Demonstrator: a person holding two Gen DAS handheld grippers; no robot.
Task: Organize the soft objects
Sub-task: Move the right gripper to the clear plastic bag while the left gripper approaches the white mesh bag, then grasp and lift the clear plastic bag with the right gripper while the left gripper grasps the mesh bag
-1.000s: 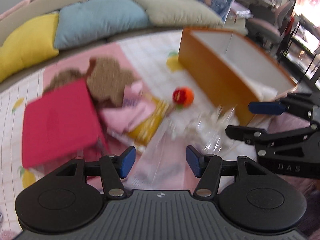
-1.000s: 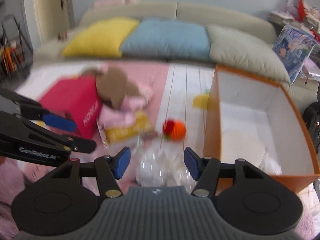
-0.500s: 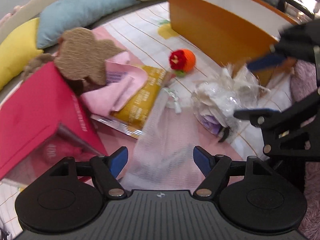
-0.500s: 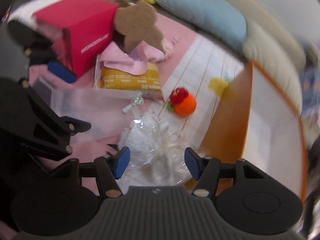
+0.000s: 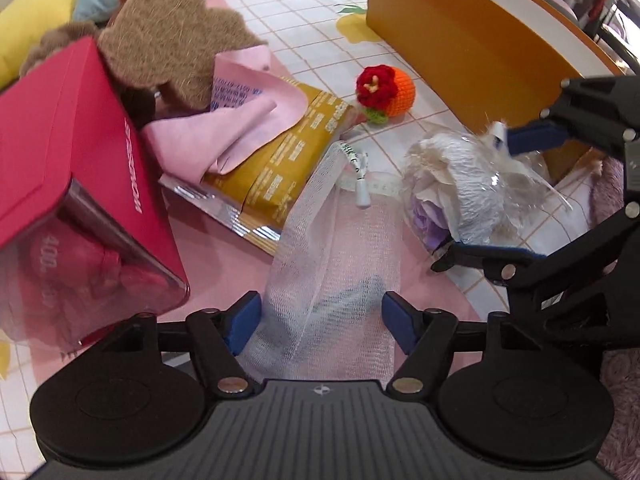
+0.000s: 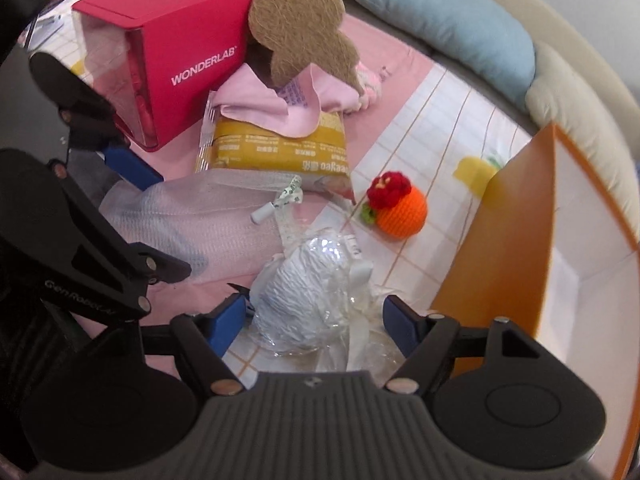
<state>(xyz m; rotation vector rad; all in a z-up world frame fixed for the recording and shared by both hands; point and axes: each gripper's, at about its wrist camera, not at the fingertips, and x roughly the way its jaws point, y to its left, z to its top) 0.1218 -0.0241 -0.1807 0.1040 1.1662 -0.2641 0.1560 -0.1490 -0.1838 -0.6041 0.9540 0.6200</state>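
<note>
A white mesh bag (image 5: 332,264) lies flat on the pink mat; my left gripper (image 5: 320,316) is open with its near end between the fingers. A clear plastic packet of white soft stuff (image 6: 316,292) lies next to an orange box (image 6: 520,240); my right gripper (image 6: 316,324) is open around it. The packet (image 5: 464,188) and the right gripper (image 5: 500,196) also show in the left wrist view. A crocheted orange ball with a red flower (image 6: 396,212) sits between the pile and the box. A brown bear-shaped pad (image 5: 168,36) and pink cloth (image 5: 224,128) top the pile.
A red WONDERLAB box (image 6: 168,52) and a yellow snack packet (image 6: 280,148) lie in the pile at left. Yellow and blue cushions (image 6: 444,16) line a sofa behind. A fuzzy pink rug (image 5: 616,184) lies at the right.
Both grippers have moved down and forward. The left now straddles the mesh bag, the right straddles the plastic packet. Both remain open.
</note>
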